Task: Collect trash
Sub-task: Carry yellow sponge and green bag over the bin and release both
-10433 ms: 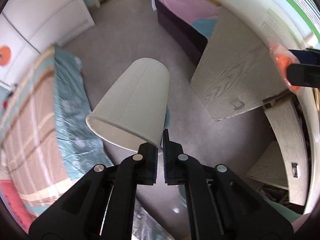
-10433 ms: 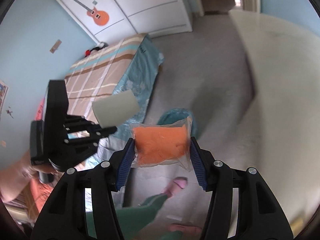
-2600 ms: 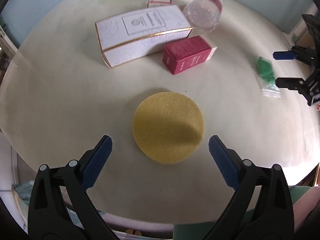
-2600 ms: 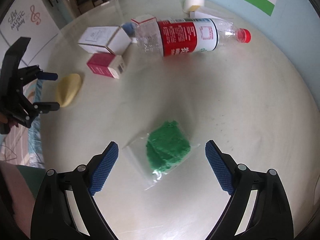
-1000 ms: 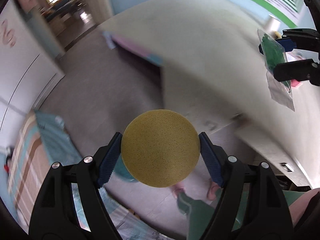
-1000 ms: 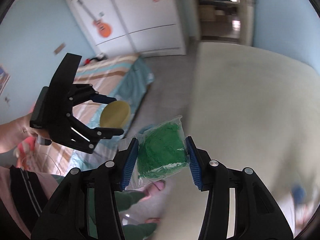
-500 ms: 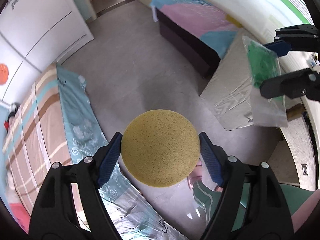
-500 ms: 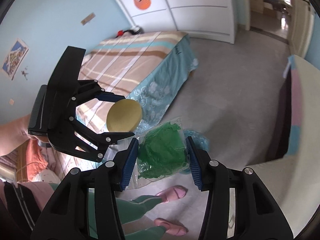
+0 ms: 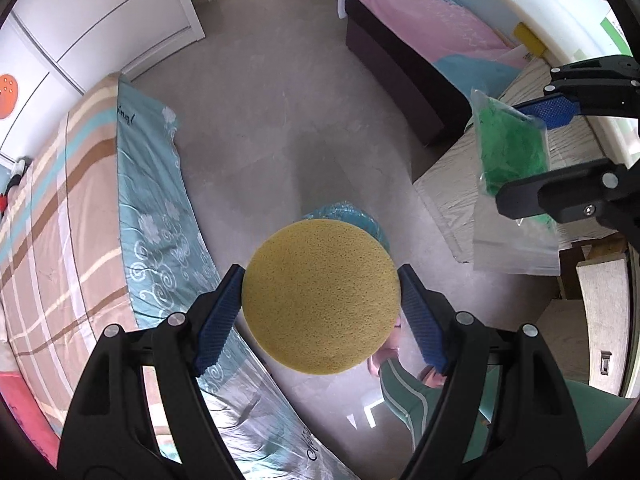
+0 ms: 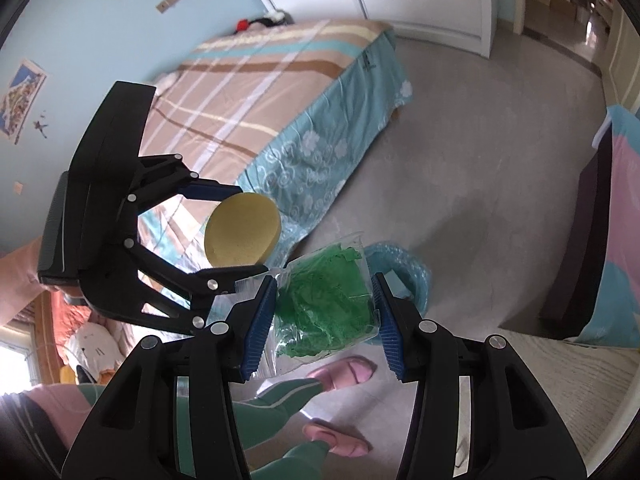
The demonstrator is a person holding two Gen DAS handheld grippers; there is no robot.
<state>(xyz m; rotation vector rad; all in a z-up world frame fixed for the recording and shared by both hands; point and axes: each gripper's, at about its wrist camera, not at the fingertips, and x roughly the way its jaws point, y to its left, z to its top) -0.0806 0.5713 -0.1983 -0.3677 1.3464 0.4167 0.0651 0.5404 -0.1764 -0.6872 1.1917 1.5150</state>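
My left gripper [image 9: 320, 312] is shut on a round yellow sponge [image 9: 320, 298], held flat-face to the camera over the floor. Just behind the sponge's top edge peeks a bin lined with a blue bag [image 9: 352, 220]. My right gripper [image 10: 326, 316] is shut on a clear plastic bag of green scraps [image 10: 326, 306]. The blue-lined bin [image 10: 404, 272] lies on the floor directly behind that bag. In the right wrist view the left gripper [image 10: 236, 232] hangs to the left with the sponge [image 10: 240, 236]. The left wrist view has the right gripper [image 9: 532, 152] with the green bag [image 9: 512, 152] at the right.
A striped bed with a teal skirt [image 9: 148, 208] runs along the left of the bin. A dark bed with pink and blue cover [image 9: 424, 36] stands farther off. A pale wooden board [image 9: 464, 196] and desk front sit right. A person's legs and pink slippers [image 10: 348, 372] are below.
Both grippers have swung away from the table and sunk toward the floor. The blue-lined bin has come in under them, and the two grippers have drawn closer together.
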